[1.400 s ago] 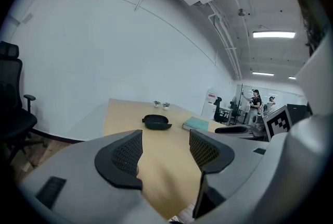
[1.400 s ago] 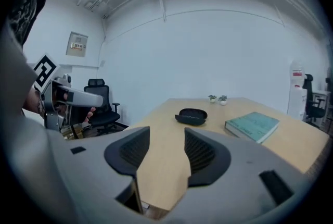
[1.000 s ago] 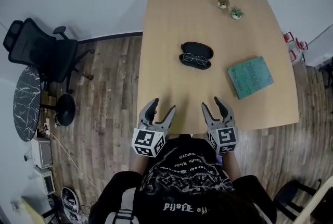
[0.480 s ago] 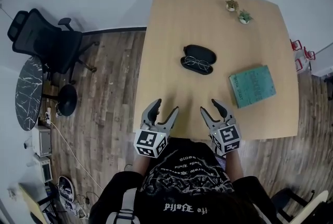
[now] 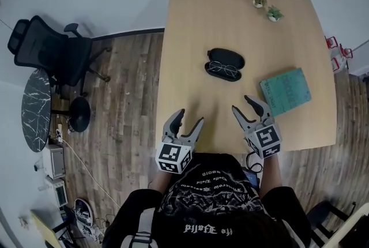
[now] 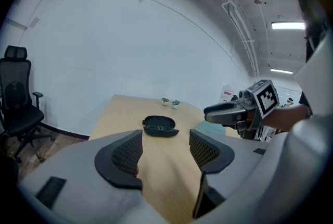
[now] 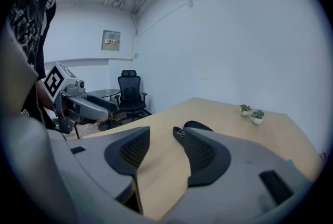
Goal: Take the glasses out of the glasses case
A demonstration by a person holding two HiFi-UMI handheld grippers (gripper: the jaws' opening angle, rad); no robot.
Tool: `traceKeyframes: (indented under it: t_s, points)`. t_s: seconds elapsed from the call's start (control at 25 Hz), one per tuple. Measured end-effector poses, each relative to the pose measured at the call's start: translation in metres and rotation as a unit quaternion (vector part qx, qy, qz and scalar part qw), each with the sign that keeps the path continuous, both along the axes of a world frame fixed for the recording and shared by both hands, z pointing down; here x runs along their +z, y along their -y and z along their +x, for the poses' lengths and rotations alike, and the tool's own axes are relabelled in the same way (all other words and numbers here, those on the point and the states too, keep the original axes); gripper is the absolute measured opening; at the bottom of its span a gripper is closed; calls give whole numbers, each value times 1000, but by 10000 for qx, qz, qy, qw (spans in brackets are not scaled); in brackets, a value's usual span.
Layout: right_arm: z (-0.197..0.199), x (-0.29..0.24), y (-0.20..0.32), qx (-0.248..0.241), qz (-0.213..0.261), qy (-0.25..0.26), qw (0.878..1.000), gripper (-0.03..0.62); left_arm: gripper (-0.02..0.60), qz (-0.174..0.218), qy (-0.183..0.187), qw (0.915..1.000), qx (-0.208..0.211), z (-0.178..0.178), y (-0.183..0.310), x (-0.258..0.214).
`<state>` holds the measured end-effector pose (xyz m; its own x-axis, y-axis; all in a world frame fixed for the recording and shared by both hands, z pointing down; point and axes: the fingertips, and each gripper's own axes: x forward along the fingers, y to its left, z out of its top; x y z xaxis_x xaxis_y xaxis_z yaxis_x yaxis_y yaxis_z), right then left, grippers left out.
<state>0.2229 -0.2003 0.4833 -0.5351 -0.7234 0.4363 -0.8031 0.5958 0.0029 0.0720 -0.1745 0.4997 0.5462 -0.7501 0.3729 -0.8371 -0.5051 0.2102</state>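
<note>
A black glasses case (image 5: pixel 225 64) lies open in the middle of the wooden table (image 5: pixel 190 27), with thin-framed glasses (image 5: pixel 223 69) inside its nearer half. The case (image 6: pixel 160 125) shows beyond the jaws in the left gripper view, and the case (image 7: pixel 182 131) is half hidden behind a jaw in the right gripper view. My left gripper (image 5: pixel 187 121) hangs open over the table's near edge, nothing between its jaws. My right gripper (image 5: pixel 249 106) is open too, a little farther in, to the right and well short of the case.
A teal book (image 5: pixel 285 91) lies on the table right of the case, just beyond my right gripper. Two small potted plants (image 5: pixel 266 7) stand at the far right of the table. A black office chair (image 5: pixel 49 56) and a round marble table (image 5: pixel 36 109) stand on the floor at left.
My right gripper has moved forward over the table toward the case and book. The left gripper has stayed near the table's near edge. Both stay open.
</note>
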Motion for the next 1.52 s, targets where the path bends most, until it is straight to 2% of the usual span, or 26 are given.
traceKeyframes:
  t_s: [0.12,0.4,0.6,0.88,1.0,1.16,1.4,1.52]
  points:
    - [-3,-6,16,-274,-42,-235,9993,219,291,-41,29,10000,-20,-4,2,2]
    - [-4,-16,67,-464,48,-566,9973,219,291,-82,70,9999,-62,-19,11,3]
    - [-9,-6,102,-655,-3,-905,9937,219,291,-152,77,9994,-289,-38,18,8]
    - [-22,19,137,-1119,-199,-1323,9847,219,291,-377,-163,9982,-426,-40,29,16]
    - [-24,38,149,-1309,-330,-1651,9770,219,291,-420,-107,9981,-437,-43,33,18]
    - [-24,66,157,-1688,-630,-2137,9601,219,291,-534,-58,9974,-482,-52,40,23]
    - [-21,103,172,-1990,-947,-2593,9403,219,291,-656,70,9966,-501,-57,56,33]
    - [-27,118,175,-2225,-1114,-2822,9265,219,291,-698,151,9965,-445,-57,62,38]
